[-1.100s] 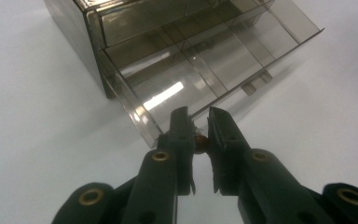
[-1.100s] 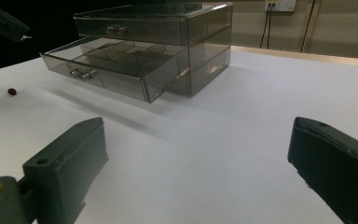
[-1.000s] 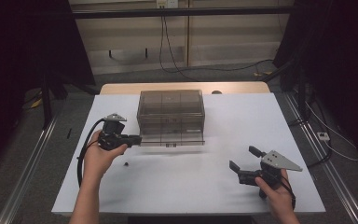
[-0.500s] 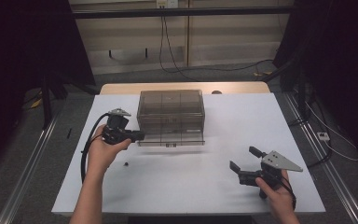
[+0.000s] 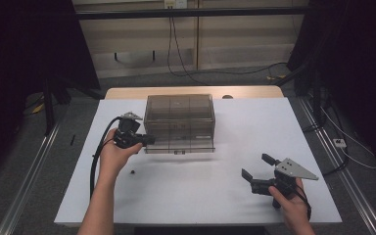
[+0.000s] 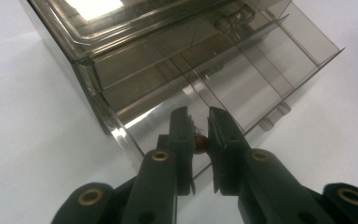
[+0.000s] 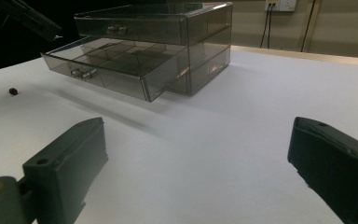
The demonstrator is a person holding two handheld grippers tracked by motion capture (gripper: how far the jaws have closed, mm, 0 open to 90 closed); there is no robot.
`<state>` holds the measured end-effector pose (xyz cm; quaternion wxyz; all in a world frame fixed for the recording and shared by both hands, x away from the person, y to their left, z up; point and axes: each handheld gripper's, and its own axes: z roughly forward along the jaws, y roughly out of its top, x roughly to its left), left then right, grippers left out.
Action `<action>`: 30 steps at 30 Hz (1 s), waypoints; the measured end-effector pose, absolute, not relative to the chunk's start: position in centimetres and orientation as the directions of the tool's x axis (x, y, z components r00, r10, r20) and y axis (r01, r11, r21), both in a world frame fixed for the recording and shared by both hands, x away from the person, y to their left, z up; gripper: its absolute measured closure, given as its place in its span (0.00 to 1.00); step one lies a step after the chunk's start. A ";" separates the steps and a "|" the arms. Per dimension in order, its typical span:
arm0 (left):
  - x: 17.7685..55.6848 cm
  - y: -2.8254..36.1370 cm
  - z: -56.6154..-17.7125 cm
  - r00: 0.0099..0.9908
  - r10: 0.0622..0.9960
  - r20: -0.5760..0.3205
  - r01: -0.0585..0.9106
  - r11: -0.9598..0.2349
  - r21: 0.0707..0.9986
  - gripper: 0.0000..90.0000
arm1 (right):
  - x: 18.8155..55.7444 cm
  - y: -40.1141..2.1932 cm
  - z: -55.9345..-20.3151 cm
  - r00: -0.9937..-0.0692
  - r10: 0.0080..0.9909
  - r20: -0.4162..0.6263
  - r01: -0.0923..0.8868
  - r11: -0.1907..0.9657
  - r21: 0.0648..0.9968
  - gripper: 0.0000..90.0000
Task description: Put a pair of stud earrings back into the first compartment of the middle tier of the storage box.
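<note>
A smoky clear drawer box (image 5: 178, 115) stands at the middle back of the white table (image 5: 235, 132). Its lower drawer (image 5: 178, 147) is pulled out toward me, and its divided compartments (image 6: 242, 79) look bare. My left gripper (image 5: 148, 140) is at the drawer's left end, shut on a small brown bead (image 6: 202, 142) held between its jaws (image 6: 198, 116), just above the drawer's near corner. A second small dark bead (image 5: 132, 172) lies on the table in front of the box's left side (image 7: 13, 91). My right gripper (image 5: 255, 166) rests open near the front right, holding nothing (image 7: 196, 154).
The closed upper drawer (image 7: 121, 25) has a small clear handle, as does the open one (image 7: 81, 73). A black cable (image 5: 98, 152) loops from the left gripper along the forearm. Bare white table lies between the box and the right gripper. Cables run across the floor behind the table.
My left gripper has moved forward and right, from over the table to the left end of the open drawer. The right gripper has stayed still.
</note>
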<state>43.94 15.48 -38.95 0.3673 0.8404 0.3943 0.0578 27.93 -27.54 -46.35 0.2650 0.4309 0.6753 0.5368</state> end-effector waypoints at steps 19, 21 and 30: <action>45.1 15.4 -39.7 0.670 0.721 -0.174 0.625 -0.422 0.657 0.86 | 27.9 -27.4 -46.4 -0.489 0.865 0.115 0.300 0.043 0.953 0.05; 45.1 15.5 -39.7 0.675 0.719 -0.163 0.613 -0.425 0.666 0.83 | 27.9 -27.4 -46.4 -0.488 0.865 0.115 0.301 0.043 0.953 0.05; 44.5 15.9 -39.1 0.681 0.714 -0.163 0.605 -0.424 0.674 0.72 | 27.9 -27.5 -46.4 -0.492 0.864 0.105 0.298 0.054 0.953 0.05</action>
